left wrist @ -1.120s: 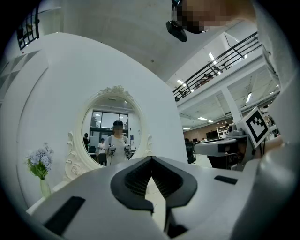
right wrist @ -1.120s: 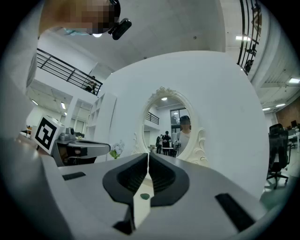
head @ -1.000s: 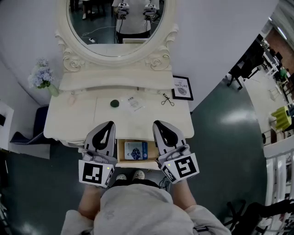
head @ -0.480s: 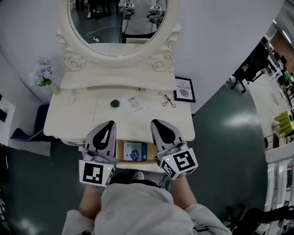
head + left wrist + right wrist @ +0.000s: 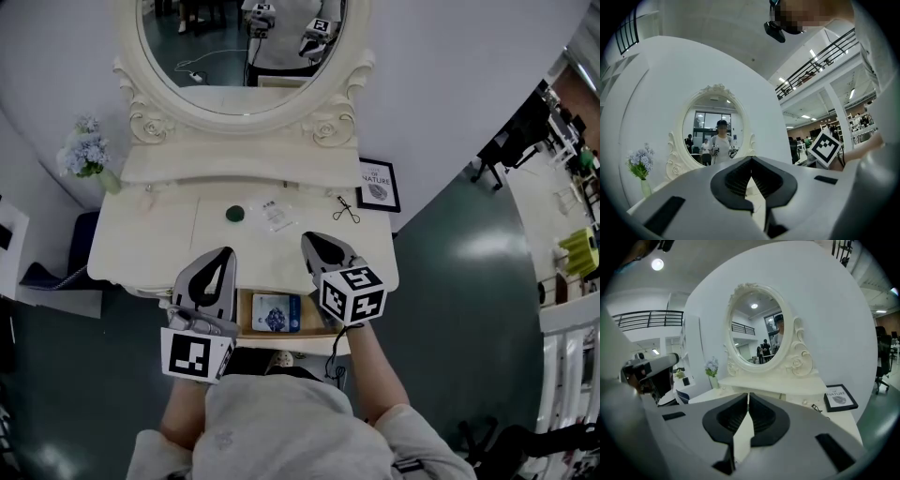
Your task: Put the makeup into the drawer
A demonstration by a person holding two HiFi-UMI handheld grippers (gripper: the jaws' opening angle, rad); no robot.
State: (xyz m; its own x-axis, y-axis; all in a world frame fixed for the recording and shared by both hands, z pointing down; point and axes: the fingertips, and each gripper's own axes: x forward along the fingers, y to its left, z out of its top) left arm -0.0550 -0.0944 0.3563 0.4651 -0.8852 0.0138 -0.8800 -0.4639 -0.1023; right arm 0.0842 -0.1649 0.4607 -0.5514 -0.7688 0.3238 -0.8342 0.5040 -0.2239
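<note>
On the cream vanity top (image 5: 159, 244) lie a round green compact (image 5: 234, 214), a small clear sachet (image 5: 275, 214) and a black eyelash curler (image 5: 346, 210). Below its front edge a wooden drawer (image 5: 246, 317) stands pulled out, and a blue-and-white packet (image 5: 277, 310) lies inside. My left gripper (image 5: 221, 255) hovers over the drawer's left side, shut and empty (image 5: 751, 159). My right gripper (image 5: 309, 242) reaches over the table's front edge, right of the drawer, also shut with nothing between its fingers (image 5: 748, 394). The compact and sachet lie a little beyond both gripper tips.
An oval mirror (image 5: 246, 52) in a carved frame stands at the back above a raised shelf (image 5: 234, 164). A framed print (image 5: 377, 184) leans at the right rear, and a vase of pale flowers (image 5: 84, 155) stands at the left. Dark floor surrounds the vanity.
My right gripper has swung forward from beside the drawer to over the table edge, rolling so its marker cube faces up. The left gripper has stayed put.
</note>
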